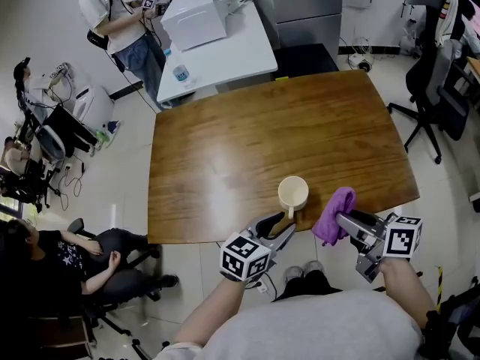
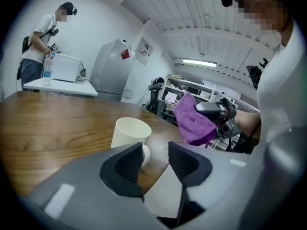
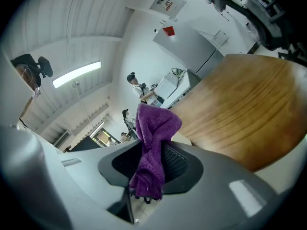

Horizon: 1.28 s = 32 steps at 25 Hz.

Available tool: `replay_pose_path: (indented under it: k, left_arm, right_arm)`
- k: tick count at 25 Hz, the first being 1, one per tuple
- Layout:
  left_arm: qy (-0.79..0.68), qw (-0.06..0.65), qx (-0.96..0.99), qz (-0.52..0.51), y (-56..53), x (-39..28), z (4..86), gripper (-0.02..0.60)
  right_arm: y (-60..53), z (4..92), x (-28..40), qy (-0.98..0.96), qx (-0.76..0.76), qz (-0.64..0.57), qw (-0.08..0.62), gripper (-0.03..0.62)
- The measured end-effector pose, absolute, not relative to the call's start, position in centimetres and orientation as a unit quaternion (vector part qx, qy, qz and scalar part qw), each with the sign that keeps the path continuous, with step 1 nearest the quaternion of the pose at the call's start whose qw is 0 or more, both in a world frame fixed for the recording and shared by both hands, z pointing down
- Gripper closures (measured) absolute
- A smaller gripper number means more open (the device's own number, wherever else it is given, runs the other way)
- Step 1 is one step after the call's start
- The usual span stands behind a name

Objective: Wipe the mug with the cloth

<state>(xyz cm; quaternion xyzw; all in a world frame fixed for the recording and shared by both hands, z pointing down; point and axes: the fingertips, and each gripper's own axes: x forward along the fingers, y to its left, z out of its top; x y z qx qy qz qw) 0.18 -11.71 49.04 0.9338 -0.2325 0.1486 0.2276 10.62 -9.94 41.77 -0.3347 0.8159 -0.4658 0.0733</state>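
A cream mug (image 1: 292, 193) stands upright near the front edge of the wooden table (image 1: 262, 133), its handle turned toward me. My left gripper (image 1: 282, 228) sits just in front of it, jaws open. In the left gripper view the mug (image 2: 128, 131) rises just beyond the left jaw, and its handle shows in the gap without either pad pressing on it. My right gripper (image 1: 342, 220) is to the mug's right, over the table edge, shut on a purple cloth (image 1: 336, 210). The cloth (image 3: 154, 133) hangs bunched between the right jaws. From the left gripper view the cloth (image 2: 192, 120) is held clear of the mug.
A white table (image 1: 232, 51) with a white box (image 1: 195, 17) stands beyond the wooden one, and a person (image 1: 112, 17) stands beside it. Another person sits in a chair (image 1: 82, 257) at the lower left. Black office chairs (image 1: 435, 96) stand at the right.
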Motion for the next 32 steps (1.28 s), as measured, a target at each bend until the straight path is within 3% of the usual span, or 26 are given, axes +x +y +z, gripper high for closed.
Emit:
replay_pose_path:
  k: [8,13,25,32]
  left_arm:
    - [-0.242,0.254,0.922,0.166,-12.8,1.4,52.7,0.441]
    - [-0.26,0.243,0.919,0.169,-13.0,0.7,52.8,0.532]
    - [-0.244,0.239,0.923,0.179,-12.7,0.9,53.1,0.531]
    - [-0.233,0.229,0.926,0.187,-12.6,1.0,53.2,0.532]
  right_arm:
    - [-11.7,43.3,10.2,0.819,-0.314,-0.476,0.065,0.47]
    - [-12.0,45.1,9.1,0.814,-0.304,-0.491,0.064,0.47]
    - [-13.9,47.2,7.5,0.787,-0.307,-0.525,0.106,0.47]
    - [-14.6,48.9,6.7,0.791,-0.311,-0.519,0.09,0.47]
